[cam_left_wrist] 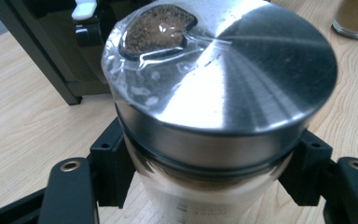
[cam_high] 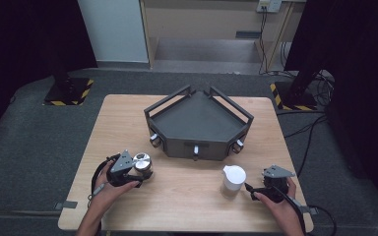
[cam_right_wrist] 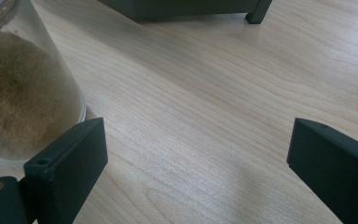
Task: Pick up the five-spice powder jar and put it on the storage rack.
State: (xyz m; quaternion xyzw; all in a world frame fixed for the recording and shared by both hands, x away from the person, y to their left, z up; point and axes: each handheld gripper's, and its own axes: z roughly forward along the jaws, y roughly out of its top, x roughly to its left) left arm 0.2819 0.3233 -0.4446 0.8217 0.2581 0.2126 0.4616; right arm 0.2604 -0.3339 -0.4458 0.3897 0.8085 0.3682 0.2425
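Left tool (cam_high: 139, 173) clamped on steel-lidded jar (cam_high: 142, 162) at worktop (cam_high: 187, 196) front-left, right tool (cam_high: 250, 189) wide and empty, just beside white-lidded jar (cam_high: 234, 178), dark tray (cam_high: 197, 120) behind.

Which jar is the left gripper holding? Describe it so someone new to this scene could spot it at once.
On the wooden table, look in front of the dark tray, toward its left corner. There the left gripper is shut on a jar of brown powder. Unlike the white-lidded jar near the open right gripper, it has a shiny metal lid with a clear plastic flap over a pouring hole.
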